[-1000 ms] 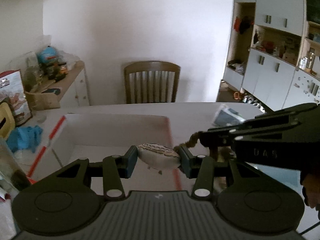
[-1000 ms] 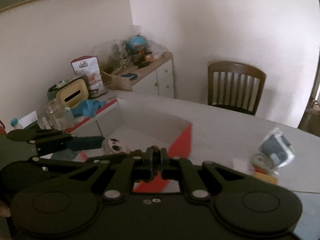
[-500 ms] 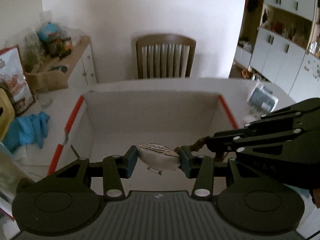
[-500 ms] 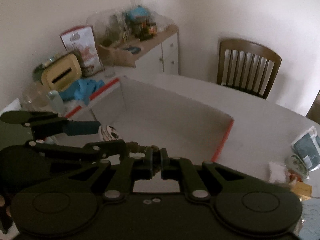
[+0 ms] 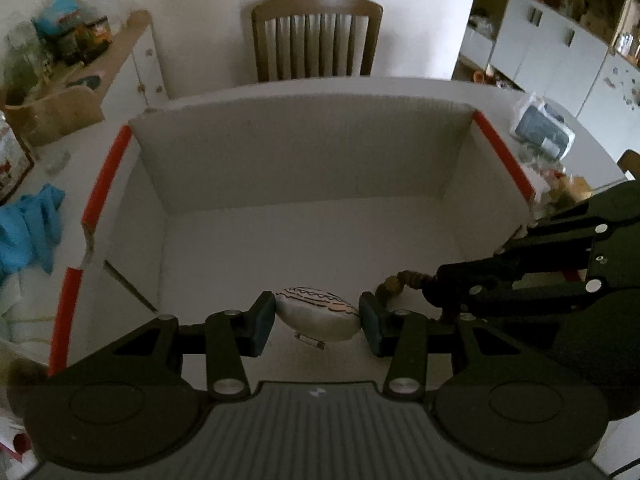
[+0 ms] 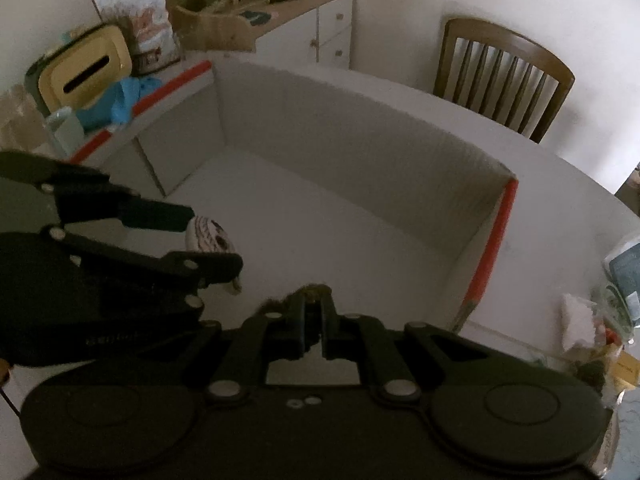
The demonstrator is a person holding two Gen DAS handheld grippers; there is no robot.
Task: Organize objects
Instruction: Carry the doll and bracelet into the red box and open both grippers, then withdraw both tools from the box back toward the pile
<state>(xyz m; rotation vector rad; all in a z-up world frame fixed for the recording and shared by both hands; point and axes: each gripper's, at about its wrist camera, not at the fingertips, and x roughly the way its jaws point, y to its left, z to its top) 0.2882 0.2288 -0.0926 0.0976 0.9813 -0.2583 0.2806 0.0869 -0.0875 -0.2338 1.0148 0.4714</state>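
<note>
A white oval piece with drawn black and orange lines [image 5: 320, 318] sits between the blue pads of my left gripper [image 5: 317, 311], which is shut on it. It hangs above the floor of a white cardboard box with red-taped edges [image 5: 304, 148]. From the right, my right gripper [image 5: 434, 282] reaches in, shut on a brown beaded strand [image 5: 396, 282]. In the right wrist view the strand [image 6: 314, 290] pokes out past the closed jaws of the right gripper [image 6: 314, 308], and the left gripper [image 6: 212, 240] holds the oval piece [image 6: 208, 234] to its left, inside the box [image 6: 360, 132].
A wooden chair [image 5: 316, 36] stands behind the table. A blue cloth [image 5: 28, 224] and a cluttered sideboard [image 5: 80, 52] lie left of the box. A yellow slotted container [image 6: 86, 70] stands there too. Wrapped packets [image 5: 544, 128] sit on the table to the right.
Both grippers have come forward and down and tipped lower, so the box interior now fills both views. Both grips are unchanged.
</note>
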